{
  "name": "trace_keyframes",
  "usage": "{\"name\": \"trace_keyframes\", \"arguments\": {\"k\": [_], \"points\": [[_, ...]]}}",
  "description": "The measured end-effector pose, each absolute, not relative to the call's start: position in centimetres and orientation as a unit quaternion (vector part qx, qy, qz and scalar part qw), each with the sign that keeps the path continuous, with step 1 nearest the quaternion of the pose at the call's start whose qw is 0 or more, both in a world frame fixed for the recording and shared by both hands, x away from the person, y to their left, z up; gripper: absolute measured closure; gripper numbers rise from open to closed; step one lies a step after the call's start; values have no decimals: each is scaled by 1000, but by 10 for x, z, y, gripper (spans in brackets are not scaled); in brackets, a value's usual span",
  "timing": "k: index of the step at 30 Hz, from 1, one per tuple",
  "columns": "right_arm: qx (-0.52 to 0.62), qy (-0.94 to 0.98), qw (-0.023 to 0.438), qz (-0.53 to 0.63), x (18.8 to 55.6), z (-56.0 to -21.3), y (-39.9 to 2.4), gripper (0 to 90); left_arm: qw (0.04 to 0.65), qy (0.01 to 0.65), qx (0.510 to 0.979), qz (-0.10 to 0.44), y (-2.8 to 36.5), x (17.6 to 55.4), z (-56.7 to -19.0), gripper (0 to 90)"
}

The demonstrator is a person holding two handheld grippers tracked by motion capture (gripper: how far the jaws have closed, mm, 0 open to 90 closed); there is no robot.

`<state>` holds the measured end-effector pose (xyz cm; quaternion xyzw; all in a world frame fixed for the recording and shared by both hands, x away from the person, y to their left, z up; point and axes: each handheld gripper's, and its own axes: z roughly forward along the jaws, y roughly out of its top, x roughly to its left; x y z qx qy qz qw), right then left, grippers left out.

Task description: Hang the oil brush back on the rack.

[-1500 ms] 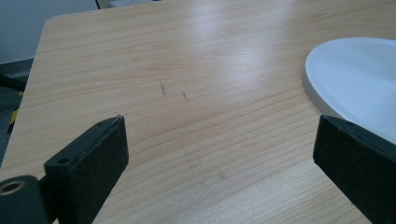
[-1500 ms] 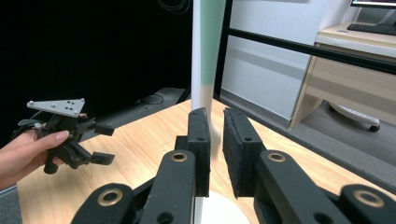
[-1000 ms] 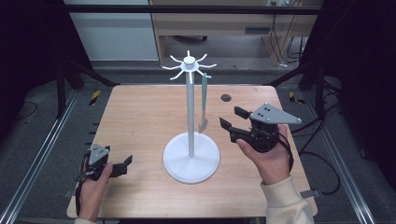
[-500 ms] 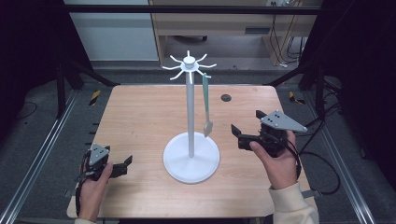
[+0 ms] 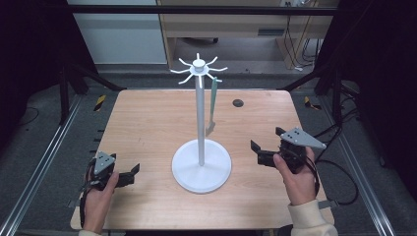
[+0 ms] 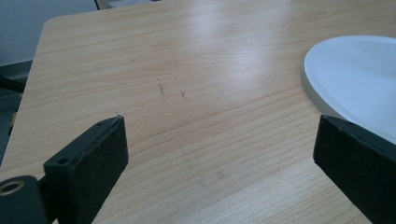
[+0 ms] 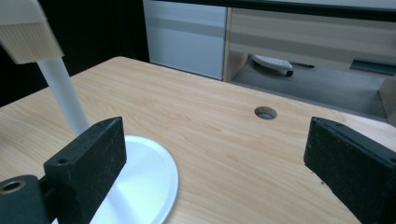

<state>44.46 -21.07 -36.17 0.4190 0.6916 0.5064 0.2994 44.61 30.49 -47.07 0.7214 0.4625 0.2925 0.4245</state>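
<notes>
White metal stand [image 5: 200, 118] with round disc base [image 5: 201, 165] and spoked hook crown [image 5: 198, 67], upright at centre of high view on light wooden table [image 5: 147, 118]. Pale green slim utensil [image 5: 213, 101] hanging from a right-side hook, just beside the pole, tip above tabletop. Small dark round hole [image 5: 238, 103] in table, upper right of centre. Right gripper [image 5: 264, 148] at right of frame, near base edge, held in hand [image 5: 297, 179], jaws spread wide, nothing between; grey three-cornered plate on top. Left gripper [image 5: 132, 173] at lower left, held in hand [image 5: 98, 199], resting low by table, jaws wide apart, nothing between. Base edge [image 6: 355, 79] at right in left gripper view. Pole [image 7: 63, 95] at left in right gripper view.
</notes>
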Motion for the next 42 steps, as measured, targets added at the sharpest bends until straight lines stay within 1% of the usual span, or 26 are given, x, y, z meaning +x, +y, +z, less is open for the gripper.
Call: {"name": "trace_keyframes", "arguments": {"k": [17,28,42], "points": [[448,706,280,472,445,-396,-217,62,431,461,720,290,304,446,-471,26],[460,715,279,447,451,-412,-217,63,428,457,722,293,305,446,-470,26],[484,717,262,427,464,-437,-218,62,429,457,722,293,304,446,-470,23]]}}
